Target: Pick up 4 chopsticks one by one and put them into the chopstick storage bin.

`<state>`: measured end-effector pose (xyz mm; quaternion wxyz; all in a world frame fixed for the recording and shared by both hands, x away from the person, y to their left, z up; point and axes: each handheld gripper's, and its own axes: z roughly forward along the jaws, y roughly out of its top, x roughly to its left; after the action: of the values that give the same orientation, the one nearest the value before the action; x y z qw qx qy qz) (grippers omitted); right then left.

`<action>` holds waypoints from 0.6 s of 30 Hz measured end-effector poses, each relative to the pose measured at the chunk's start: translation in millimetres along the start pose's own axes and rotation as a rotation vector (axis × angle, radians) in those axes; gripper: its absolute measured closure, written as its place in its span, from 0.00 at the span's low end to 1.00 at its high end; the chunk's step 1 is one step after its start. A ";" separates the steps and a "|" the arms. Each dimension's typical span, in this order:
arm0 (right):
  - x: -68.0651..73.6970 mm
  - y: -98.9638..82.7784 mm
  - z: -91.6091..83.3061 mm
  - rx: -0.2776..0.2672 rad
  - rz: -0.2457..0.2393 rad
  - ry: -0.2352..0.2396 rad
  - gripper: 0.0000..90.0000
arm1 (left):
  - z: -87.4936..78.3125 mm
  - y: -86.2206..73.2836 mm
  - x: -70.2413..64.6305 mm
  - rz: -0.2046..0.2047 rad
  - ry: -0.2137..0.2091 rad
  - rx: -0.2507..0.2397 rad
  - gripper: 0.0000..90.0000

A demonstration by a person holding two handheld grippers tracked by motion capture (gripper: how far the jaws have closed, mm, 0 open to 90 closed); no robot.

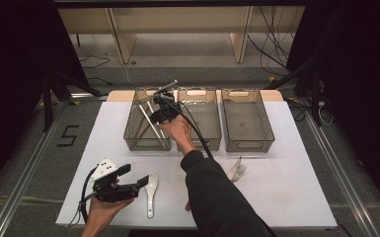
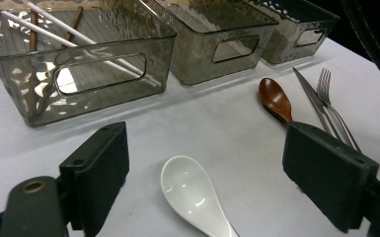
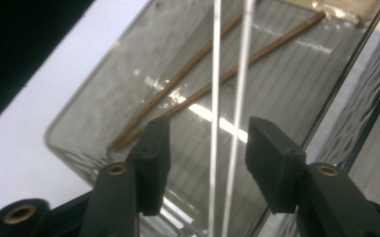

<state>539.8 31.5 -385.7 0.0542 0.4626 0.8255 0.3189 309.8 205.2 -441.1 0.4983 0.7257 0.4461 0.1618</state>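
My right gripper (image 1: pixel 160 106) (image 3: pixel 207 153) hangs open over the left clear basket (image 1: pixel 128 133) (image 3: pixel 74 123), jaws pointing down. Two white chopsticks (image 1: pixel 148 121) (image 3: pixel 216 74) run through the gap between its jaws, with neither pad pressing on them. They lean in the basket above two brown chopsticks (image 3: pixel 256 54). My left gripper (image 1: pixel 134 176) (image 2: pixel 212 173) rests open near the table's front left with nothing held. A white ceramic spoon (image 1: pixel 151 190) (image 2: pixel 192 195) lies on the table just ahead of its jaws.
A middle basket (image 1: pixel 212 123) and a right basket (image 1: pixel 249 123) stand beside the left one. A wooden spoon (image 2: pixel 275 98), a knife (image 2: pixel 311 96) and a fork (image 2: pixel 330 98) lie on the white table in front of the baskets. My right sleeve crosses the table's middle.
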 end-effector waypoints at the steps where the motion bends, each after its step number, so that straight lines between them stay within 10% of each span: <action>1: 0.3 0.3 -3.5 -0.006 -0.005 0.007 0.55 | 0.1 -0.1 0.0 -0.001 0.000 0.001 0.20; 18: -4.0 -21.1 -60.9 -0.097 -0.096 0.078 0.44 | 1.2 -0.4 -0.3 -0.004 0.011 0.014 0.19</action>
<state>503.3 -8.5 -350.5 0.0592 0.4065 0.8318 0.3732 310.2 204.3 -441.9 0.4911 0.7274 0.4512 0.1617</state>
